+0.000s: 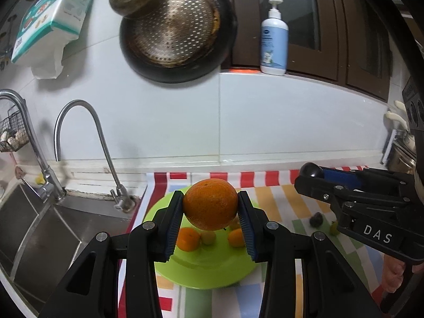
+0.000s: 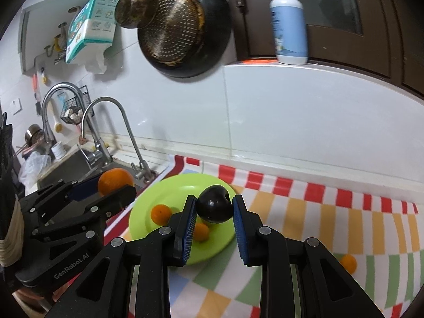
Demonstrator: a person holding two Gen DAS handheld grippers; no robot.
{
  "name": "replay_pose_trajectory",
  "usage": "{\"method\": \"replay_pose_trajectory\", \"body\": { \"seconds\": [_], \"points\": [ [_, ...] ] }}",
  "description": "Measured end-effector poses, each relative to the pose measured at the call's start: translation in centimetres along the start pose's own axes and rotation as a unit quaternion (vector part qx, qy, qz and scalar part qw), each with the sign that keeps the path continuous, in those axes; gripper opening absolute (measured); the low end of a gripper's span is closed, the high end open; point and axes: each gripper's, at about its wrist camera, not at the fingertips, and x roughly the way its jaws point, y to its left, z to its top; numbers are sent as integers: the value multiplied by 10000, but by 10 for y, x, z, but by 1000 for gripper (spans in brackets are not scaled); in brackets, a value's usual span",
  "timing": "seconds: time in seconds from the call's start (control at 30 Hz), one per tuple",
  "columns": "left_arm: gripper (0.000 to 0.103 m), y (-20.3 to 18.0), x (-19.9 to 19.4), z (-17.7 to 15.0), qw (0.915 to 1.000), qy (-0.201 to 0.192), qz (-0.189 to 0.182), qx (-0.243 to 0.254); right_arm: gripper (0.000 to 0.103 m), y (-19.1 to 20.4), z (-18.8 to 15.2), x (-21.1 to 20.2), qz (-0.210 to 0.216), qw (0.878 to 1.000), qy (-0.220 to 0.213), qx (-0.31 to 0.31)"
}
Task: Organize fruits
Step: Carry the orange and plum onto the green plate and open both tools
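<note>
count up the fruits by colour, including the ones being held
orange fruit: 4, one in the left tool, two on the plate, one on the cloth
dark fruit: 2, one in the right tool, one on the cloth
green fruit: 2, one on the plate, one on the cloth
total: 8

Both tools are built of matte black plastic links joined by round silver screws. The left gripper (image 1: 210,206) and the right gripper (image 2: 214,208) are each fitted with ribbed blue pads (image 1: 172,229) on the inner finger faces. White lettering "DAS" is printed on the right one's side, "GenRobot.AI" on the left's. Triangular cut-outs are seen in the outer links.
</note>
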Motion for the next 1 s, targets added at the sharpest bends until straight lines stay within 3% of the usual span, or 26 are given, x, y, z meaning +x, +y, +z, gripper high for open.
{"method": "replay_pose_trajectory", "body": {
  "seconds": [0.43, 1.0],
  "points": [
    [40, 22, 46, 0, 9993, 161, 285, 169, 29, 8, 15, 65, 276, 9990, 365, -8],
    [40, 41, 120, -23, 9964, 829, 143, 127, 29, 0, 0, 146, 440, 9945, 936, 172]
  ]
}}
